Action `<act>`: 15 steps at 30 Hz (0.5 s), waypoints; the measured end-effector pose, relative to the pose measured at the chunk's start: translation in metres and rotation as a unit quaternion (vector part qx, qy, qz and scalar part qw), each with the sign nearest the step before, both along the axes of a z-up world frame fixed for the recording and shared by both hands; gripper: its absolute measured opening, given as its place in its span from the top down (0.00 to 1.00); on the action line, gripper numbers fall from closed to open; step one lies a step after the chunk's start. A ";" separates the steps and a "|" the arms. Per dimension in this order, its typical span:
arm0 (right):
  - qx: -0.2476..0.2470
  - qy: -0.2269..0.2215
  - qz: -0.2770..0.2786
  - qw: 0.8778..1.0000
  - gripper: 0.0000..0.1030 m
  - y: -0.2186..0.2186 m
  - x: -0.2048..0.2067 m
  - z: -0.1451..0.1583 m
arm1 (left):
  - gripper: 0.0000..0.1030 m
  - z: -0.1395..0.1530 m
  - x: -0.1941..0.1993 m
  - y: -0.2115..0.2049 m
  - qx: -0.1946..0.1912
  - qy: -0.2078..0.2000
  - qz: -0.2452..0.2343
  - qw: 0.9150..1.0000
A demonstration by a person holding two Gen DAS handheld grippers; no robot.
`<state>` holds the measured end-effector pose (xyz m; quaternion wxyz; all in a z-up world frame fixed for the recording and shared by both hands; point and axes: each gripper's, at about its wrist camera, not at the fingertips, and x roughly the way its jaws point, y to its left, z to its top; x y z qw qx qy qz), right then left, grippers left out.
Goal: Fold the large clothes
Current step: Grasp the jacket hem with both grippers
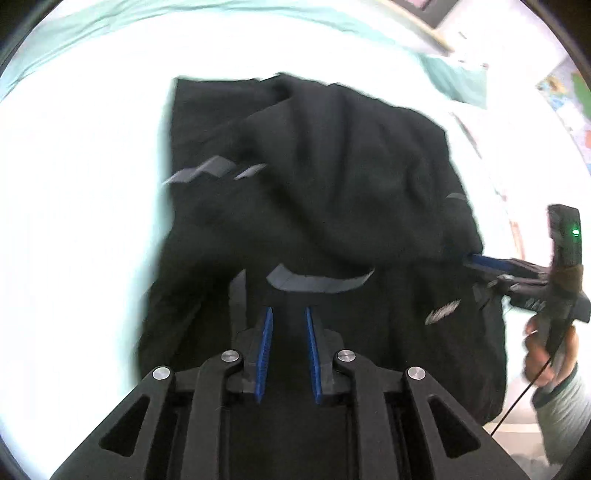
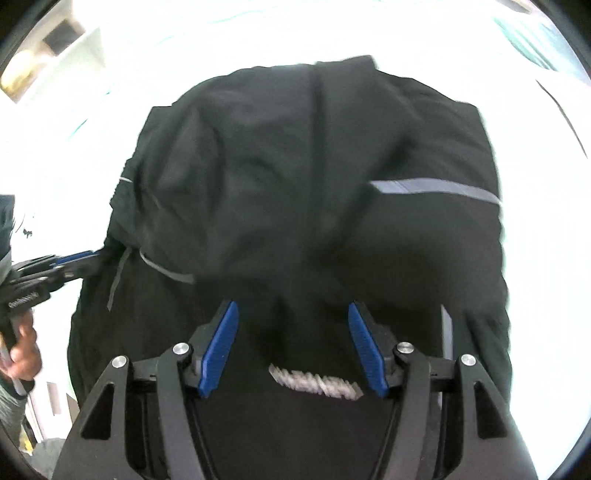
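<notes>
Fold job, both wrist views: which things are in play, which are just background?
In play:
- black garment
- left gripper, shut on it
- right gripper, wide around a bunch of it

Background:
- white bed surface
- teal sheet
- shelf

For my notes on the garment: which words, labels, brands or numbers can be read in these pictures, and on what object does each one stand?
None can be read for certain.
Pale print on the black garment: blurred, unreadable.
White lettering on the left gripper body: too small to read.
Pale mark on the garment's edge near the right gripper: blurred, unreadable.

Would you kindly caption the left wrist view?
Left gripper holding a black garment above a white surface.
</notes>
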<state>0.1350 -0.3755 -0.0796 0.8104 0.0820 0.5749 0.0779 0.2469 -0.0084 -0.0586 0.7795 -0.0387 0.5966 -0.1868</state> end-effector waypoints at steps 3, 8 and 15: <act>0.006 0.026 -0.027 0.999 0.37 -0.031 -0.029 -0.003 | 0.81 -0.012 -0.024 0.052 0.020 0.034 0.042 0.998; 0.016 0.058 -0.066 0.996 0.37 -0.072 -0.078 -0.009 | 0.81 -0.024 -0.078 0.128 0.027 0.068 0.125 0.989; -0.013 0.097 -0.084 0.992 0.37 -0.091 -0.127 -0.022 | 0.81 -0.068 -0.129 0.161 -0.048 0.152 0.155 0.975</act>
